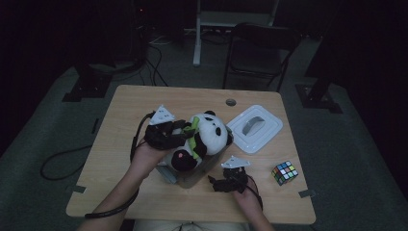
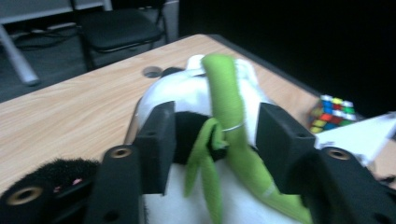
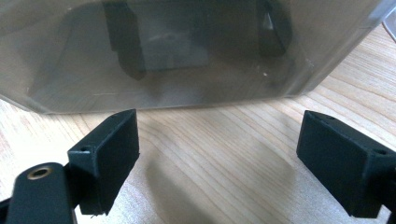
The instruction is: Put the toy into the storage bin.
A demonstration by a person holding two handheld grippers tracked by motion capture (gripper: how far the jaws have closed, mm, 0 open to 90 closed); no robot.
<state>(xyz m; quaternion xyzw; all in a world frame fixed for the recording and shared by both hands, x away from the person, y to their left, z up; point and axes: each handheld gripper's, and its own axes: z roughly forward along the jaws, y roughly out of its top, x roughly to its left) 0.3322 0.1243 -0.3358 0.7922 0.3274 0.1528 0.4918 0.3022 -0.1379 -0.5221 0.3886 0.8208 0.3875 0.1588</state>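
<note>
My left gripper (image 1: 179, 131) stands half spread around the soft, light black-and-white plush panda (image 1: 204, 137) at frame centre, over the clear plastic box (image 1: 199, 172); its green scarf (image 2: 229, 116) slips, so I grasp the body. My right gripper (image 1: 217, 184) is spread, empty.

The high view is dim, and the room around the light wooden desk (image 1: 144, 106) falls into near black. Both gripper views are brighter. The left one is softly blurred; the right one shows faint shadows on the wood.
</note>
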